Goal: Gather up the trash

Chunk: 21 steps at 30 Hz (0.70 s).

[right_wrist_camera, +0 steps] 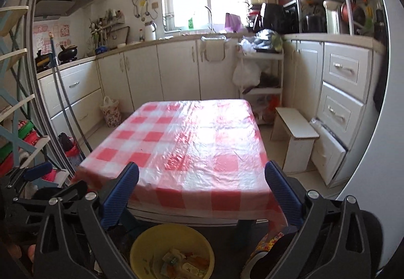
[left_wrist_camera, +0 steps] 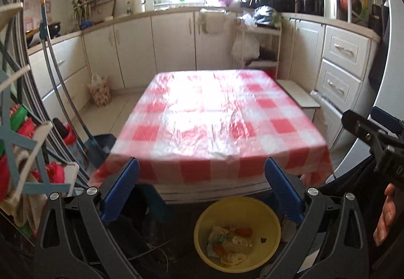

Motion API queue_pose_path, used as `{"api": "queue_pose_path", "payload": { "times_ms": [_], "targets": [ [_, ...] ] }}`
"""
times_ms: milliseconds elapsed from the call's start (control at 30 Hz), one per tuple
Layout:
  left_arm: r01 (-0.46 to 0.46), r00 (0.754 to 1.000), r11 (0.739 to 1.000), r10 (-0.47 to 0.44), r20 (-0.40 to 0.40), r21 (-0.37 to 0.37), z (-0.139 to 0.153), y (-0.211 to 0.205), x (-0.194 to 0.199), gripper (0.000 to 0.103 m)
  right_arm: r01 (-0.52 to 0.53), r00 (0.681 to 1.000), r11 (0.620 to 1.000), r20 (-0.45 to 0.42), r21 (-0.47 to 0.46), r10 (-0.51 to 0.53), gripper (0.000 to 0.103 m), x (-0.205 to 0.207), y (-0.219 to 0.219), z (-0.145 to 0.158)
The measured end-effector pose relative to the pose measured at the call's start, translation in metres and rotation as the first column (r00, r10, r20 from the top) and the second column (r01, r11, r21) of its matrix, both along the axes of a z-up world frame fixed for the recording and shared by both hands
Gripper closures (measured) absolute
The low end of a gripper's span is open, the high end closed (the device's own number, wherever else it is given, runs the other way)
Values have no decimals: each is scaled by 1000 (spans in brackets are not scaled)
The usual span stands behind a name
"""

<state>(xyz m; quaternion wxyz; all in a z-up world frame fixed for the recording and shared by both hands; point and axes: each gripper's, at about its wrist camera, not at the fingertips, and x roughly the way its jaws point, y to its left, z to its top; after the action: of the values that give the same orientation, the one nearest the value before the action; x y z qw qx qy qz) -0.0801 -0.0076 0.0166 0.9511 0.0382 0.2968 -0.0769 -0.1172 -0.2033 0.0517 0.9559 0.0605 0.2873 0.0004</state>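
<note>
Hovering wide apart, empty: left gripper (left_wrist_camera: pixel 202 193) & right gripper (right_wrist_camera: pixel 202 193) above trash-filled yellow basin (left_wrist_camera: pixel 237 233).

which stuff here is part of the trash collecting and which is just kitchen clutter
Part of the job:
- yellow basin on the floor
- wrappers and scraps inside it
- left gripper and right gripper, both open and empty

Just lying about:
- checked tablecloth
- white stool
- patterned bag
- white kettle

No legible text, seemingly.
</note>
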Motion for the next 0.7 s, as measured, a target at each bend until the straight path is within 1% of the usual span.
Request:
{"api": "queue_pose_path", "payload": {
  "times_ms": [133,300,467,700],
  "targets": [
    [-12,998,1000,11,55,17,20,0,-14,7,0,1000,1000,30,-13,1,7,-9,8,19],
    [-51,995,999,52,84,-4,37,9,-24,7,23,997,999,80,-43,-20,7,-20,14,39],
    [-88,991,995,91,94,-43,50,22,-28,7,23,995,999,97,-38,-19,7,-25,16,48],
    [-112,988,993,117,105,-49,58,27,-31,7,12,994,999,106,-34,-8,7,-30,22,52]
  ]
}}
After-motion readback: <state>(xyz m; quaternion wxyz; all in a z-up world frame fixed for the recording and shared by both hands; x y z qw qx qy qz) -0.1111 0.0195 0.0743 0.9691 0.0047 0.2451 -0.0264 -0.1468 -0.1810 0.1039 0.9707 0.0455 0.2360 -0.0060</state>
